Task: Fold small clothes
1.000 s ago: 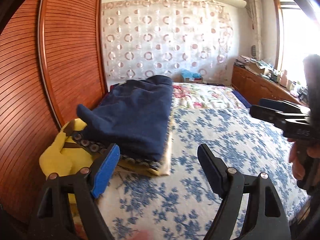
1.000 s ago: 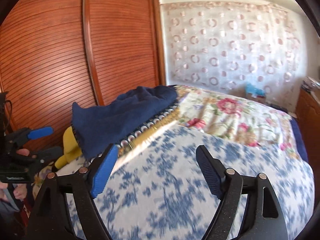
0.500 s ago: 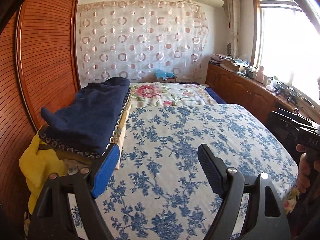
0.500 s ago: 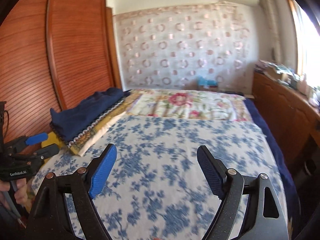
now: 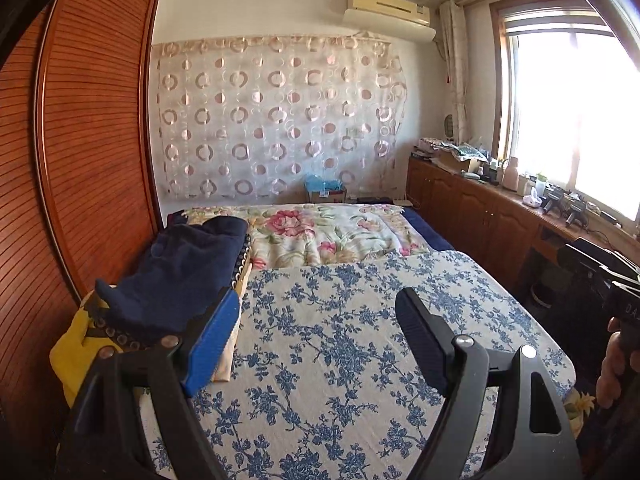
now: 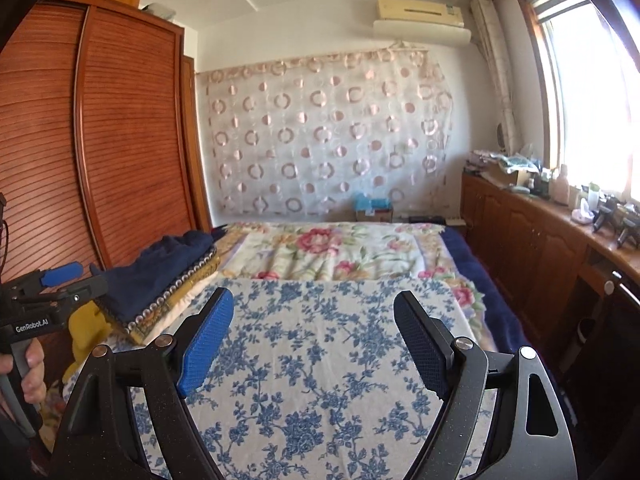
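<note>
dark navy folded garment [image 5: 180, 280] lies atop a stack at the bed's left edge, over a bead-trimmed cloth [image 6: 168, 304] and yellow fabric [image 5: 72, 352] | left gripper [image 5: 316, 340] jaws wide apart, empty | right gripper [image 6: 312, 340] jaws wide apart, empty | blue-floral white bedspread [image 5: 360, 340] | louvred wooden wardrobe [image 5: 92, 152] left | circle-patterned curtain [image 5: 276, 120] behind | bright window [image 5: 568, 112] right
</note>
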